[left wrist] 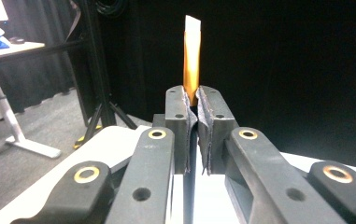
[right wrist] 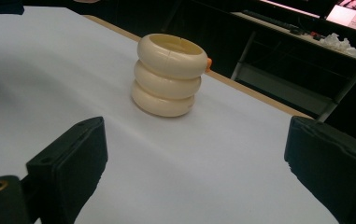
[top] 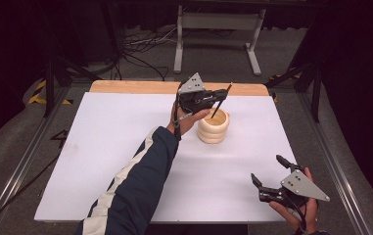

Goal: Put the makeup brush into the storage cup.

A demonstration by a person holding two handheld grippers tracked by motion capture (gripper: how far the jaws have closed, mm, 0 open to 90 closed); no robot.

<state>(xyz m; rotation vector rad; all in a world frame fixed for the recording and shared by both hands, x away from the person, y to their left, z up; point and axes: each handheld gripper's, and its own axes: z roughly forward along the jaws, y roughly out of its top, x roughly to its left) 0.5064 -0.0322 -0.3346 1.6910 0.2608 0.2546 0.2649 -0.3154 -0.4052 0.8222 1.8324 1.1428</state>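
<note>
The left gripper (top: 221,96) is pinching a thin, stiff, light brush (left wrist: 192,60) mid-handle, tilting it over the cream holder (top: 213,126); the right gripper (top: 267,172) is waiting wide open, holding nothing.

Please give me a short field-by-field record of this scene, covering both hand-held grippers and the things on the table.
left hand-held gripper: shut on the brush, held over the holder
brush: thin, dark handle, amber band, pale flat tip; lower end points into the holder
holder: cream, three stacked rings, open top, upright on the table
right hand-held gripper: open, holds nothing, near the table's right front corner
table: white top, wooden far edge
</note>
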